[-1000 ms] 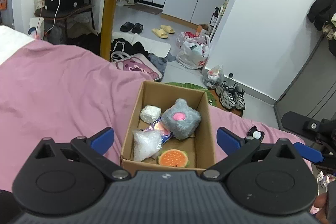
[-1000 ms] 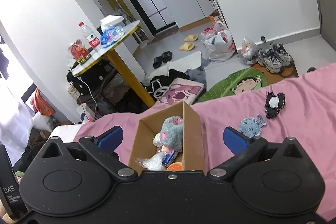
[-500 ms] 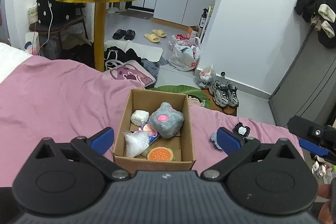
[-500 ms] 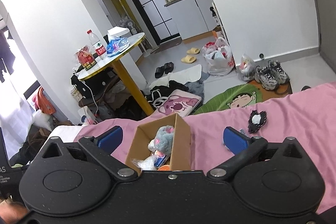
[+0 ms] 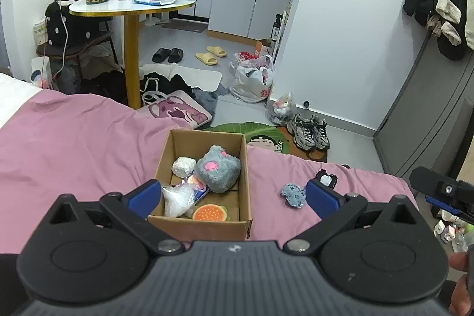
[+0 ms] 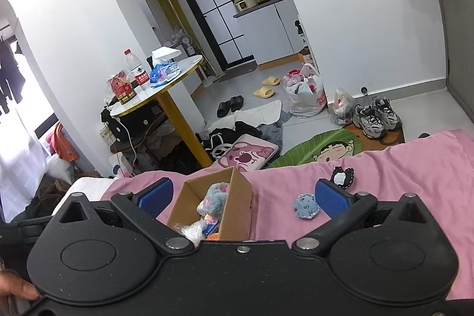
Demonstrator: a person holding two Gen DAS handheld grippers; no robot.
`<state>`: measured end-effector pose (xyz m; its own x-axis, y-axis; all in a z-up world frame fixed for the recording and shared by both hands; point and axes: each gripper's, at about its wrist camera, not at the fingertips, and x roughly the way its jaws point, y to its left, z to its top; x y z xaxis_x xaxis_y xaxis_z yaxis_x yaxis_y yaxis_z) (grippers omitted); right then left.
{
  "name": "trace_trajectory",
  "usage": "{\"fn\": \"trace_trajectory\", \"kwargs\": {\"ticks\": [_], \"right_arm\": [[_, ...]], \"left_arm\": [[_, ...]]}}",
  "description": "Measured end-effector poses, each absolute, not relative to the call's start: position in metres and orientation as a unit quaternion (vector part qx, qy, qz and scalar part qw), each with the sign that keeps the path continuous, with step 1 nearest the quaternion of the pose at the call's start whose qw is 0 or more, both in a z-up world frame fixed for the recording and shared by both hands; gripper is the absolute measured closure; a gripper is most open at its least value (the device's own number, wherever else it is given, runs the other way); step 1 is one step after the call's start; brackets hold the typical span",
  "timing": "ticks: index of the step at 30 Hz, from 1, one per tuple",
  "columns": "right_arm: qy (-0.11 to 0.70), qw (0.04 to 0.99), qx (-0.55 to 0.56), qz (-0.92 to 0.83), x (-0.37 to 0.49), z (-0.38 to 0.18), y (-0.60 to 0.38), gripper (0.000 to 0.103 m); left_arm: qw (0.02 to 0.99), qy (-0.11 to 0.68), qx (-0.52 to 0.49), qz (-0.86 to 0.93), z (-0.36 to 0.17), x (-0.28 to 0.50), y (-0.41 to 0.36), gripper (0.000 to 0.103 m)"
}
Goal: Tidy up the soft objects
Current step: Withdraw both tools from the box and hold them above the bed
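A cardboard box (image 5: 246, 168) (image 6: 240, 205) sits on the pink bed cover. Inside lie a grey plush (image 5: 217, 169) (image 6: 215, 196), a white lump (image 5: 183, 165), a clear crinkled bag (image 5: 177, 199) and an orange burger toy (image 5: 209, 213). Right of the box, on the cover, rest a small blue-grey plush (image 5: 292, 194) (image 6: 306, 205) and a black-and-white plush (image 5: 326, 178) (image 6: 342, 176). My left gripper (image 5: 232, 196) hangs open above the box's near end, holding nothing. My right gripper (image 6: 244, 196) is open and empty too, raised over the box's right wall.
The bed cover (image 5: 74, 144) spreads wide to the left of the box. Beyond the bed's edge the floor holds a pink cushion (image 5: 177, 111), a green mat (image 5: 260, 135), sneakers (image 5: 309, 134), bags and slippers. A round yellow-legged table (image 5: 131, 8) stands at the back left.
Both grippers have pulled back and risen, so the box looks smaller and the two small plush pieces on the cover have come into the left wrist view. Both stay open.
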<state>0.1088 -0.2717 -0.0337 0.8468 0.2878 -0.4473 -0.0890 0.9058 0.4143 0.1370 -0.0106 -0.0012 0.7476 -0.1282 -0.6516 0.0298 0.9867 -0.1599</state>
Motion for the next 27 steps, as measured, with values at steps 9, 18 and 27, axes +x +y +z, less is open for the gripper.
{"fn": "trace_trajectory", "kwargs": {"ticks": [9, 18, 27], "right_arm": [[0.262, 0.941, 0.187, 0.103, 0.106, -0.039, -0.289, 0.000], [0.270, 0.935, 0.216, 0.083, 0.107, -0.062, -0.317, 0.000], [0.277, 0.929, 0.240, 0.057, 0.114, -0.092, -0.337, 0.000]], "left_arm": [[0.934, 0.353, -0.044, -0.027, -0.001, 0.135, -0.034, 0.000], [0.938, 0.343, -0.039, -0.017, -0.008, 0.136, -0.057, 0.000], [0.942, 0.333, -0.030, -0.024, -0.022, 0.145, -0.081, 0.000]]}}
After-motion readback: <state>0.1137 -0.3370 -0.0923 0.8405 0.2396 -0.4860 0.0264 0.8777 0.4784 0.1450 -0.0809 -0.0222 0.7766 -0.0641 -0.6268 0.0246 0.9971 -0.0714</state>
